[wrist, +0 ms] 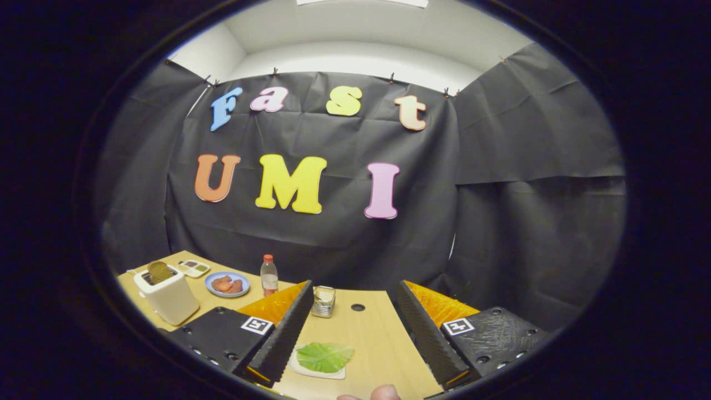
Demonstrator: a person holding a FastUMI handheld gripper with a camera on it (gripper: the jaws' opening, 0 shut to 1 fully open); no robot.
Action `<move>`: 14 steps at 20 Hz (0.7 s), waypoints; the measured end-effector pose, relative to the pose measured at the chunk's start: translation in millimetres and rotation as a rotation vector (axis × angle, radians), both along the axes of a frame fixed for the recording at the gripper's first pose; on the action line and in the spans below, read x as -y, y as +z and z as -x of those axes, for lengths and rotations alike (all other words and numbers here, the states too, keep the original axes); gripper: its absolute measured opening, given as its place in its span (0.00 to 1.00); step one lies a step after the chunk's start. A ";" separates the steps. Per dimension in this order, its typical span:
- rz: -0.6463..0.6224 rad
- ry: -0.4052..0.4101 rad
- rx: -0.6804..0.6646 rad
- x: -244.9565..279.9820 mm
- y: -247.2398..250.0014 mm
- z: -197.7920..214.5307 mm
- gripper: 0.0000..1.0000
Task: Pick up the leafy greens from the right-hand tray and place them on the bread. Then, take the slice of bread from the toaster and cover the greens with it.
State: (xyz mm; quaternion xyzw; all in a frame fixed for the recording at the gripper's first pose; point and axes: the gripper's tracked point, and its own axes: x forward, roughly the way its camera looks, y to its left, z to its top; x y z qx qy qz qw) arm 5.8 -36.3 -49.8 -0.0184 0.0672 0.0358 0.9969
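Note:
A green leaf (325, 356) lies on a small white tray (334, 374) on the wooden table, between my two fingers and low, near their base. My gripper (354, 289) is open, with nothing held and the fingers wide apart above the table. Off to the left stands a white toaster (169, 300) with a brown slice of bread (160, 271) sticking out of its slot. Beyond the left finger sits a blue plate (208, 286) carrying reddish-brown food (228, 285); whether bread is under it I cannot tell.
A small bottle with a red cap (269, 275) stands beside the blue plate. A little glass jar (323, 301) sits just by the left fingertip. A small white dish (194, 268) lies behind the toaster. A person's fingertip (383, 393) shows below the tray.

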 end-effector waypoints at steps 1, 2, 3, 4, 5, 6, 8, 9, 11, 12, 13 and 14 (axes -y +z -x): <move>-0.010 0.006 -0.019 0.8 -4.9 -0.8 0.95; -0.018 0.008 -0.035 2.7 -10.7 -2.4 0.95; -0.024 0.008 -0.050 5.4 -15.2 -4.1 0.95; -0.030 0.011 -0.064 7.0 -21.6 -6.4 0.95; -0.033 0.017 -0.082 8.0 -27.8 -8.5 0.95; -0.033 0.028 -0.107 7.6 -37.5 -11.9 0.95; -0.052 0.070 -0.170 2.2 -59.1 -17.0 0.95; -0.059 0.085 -0.208 1.4 -72.6 -21.8 0.95; -0.069 0.111 -0.286 -1.4 -105.4 -30.7 0.95; -0.078 0.118 -0.328 -1.9 -121.9 -35.4 0.95; -0.089 0.125 -0.372 -2.7 -138.8 -41.2 0.95; -0.100 0.132 -0.415 -3.7 -159.5 -46.0 0.95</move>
